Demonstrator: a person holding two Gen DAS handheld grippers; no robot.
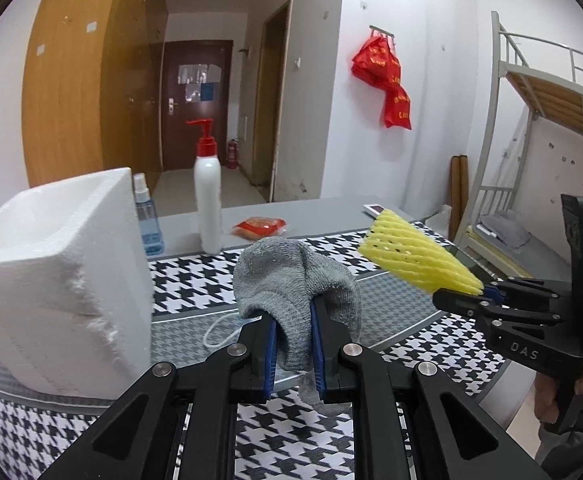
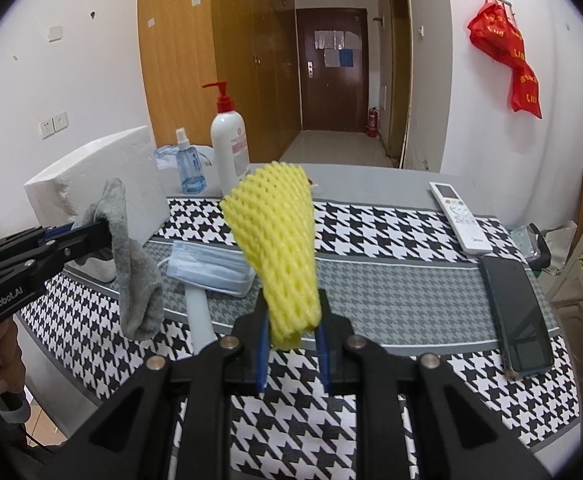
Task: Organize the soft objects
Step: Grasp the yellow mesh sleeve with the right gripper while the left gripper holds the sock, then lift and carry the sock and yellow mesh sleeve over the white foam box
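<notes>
My left gripper [image 1: 293, 312] is shut on a grey sock [image 1: 297, 280] and holds it above the houndstooth tablecloth; the sock droops over both jaws. It also shows at the left of the right wrist view [image 2: 131, 264]. My right gripper [image 2: 293, 312] is shut on a yellow foam fruit net [image 2: 279, 240], held up off the table; the net shows at the right of the left wrist view [image 1: 415, 256]. A white foam box [image 1: 51, 276] stands at the left, open at the top. A blue face mask [image 2: 207, 268] lies on the cloth between the grippers.
A white pump bottle [image 1: 208, 200] and a blue spray bottle [image 1: 147, 220] stand behind the box. A red packet [image 1: 258, 227] lies at the back. A white remote [image 2: 459, 216] and a dark phone [image 2: 517, 316] lie at the right. A white tube [image 2: 199, 316] lies near the mask.
</notes>
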